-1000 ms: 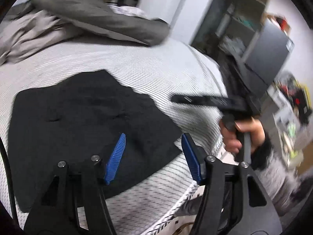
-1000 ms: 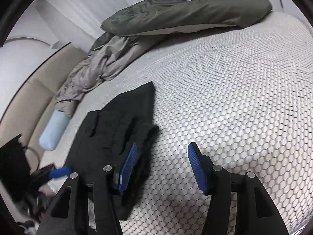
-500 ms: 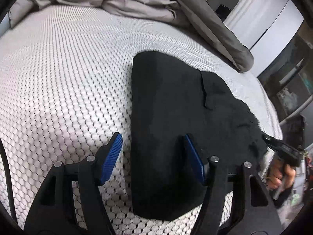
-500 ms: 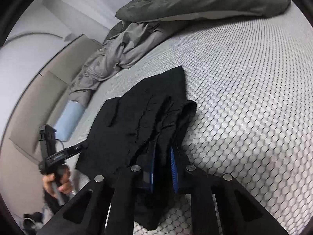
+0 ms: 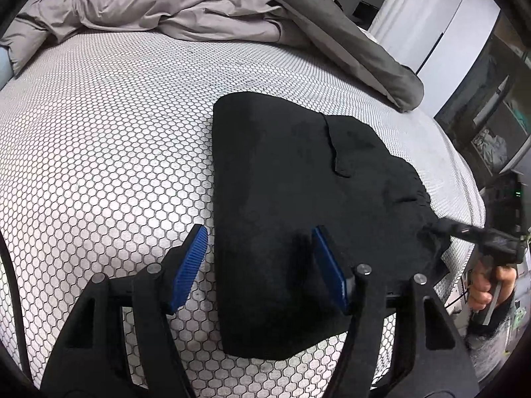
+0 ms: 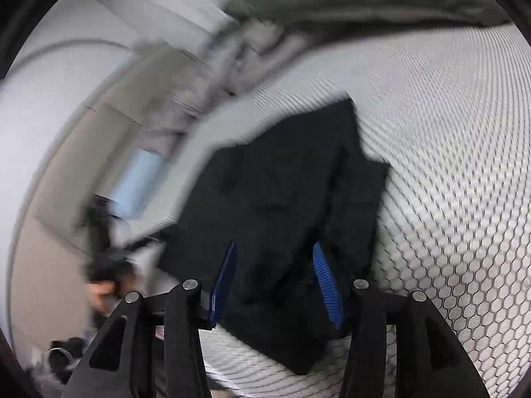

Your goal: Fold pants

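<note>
On a bed (image 5: 99,139) with a honeycomb-patterned cover, the left tongs (image 5: 259,265) stand apart over the near edge of folded black pants (image 5: 292,179), one blue pad on either side of it. The right tongs (image 6: 275,282) are opening over the other end, cloth between the pads but not pinched. Beyond, a rumpled grey duvet (image 5: 172,3) lies heaped.

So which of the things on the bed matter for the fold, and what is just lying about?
Job:
- black pants, partly folded on the mattress
- left gripper, open over their edge
- right gripper, jaws opening, pants between them

Lying about:
- grey duvet
- light blue pillow
</note>
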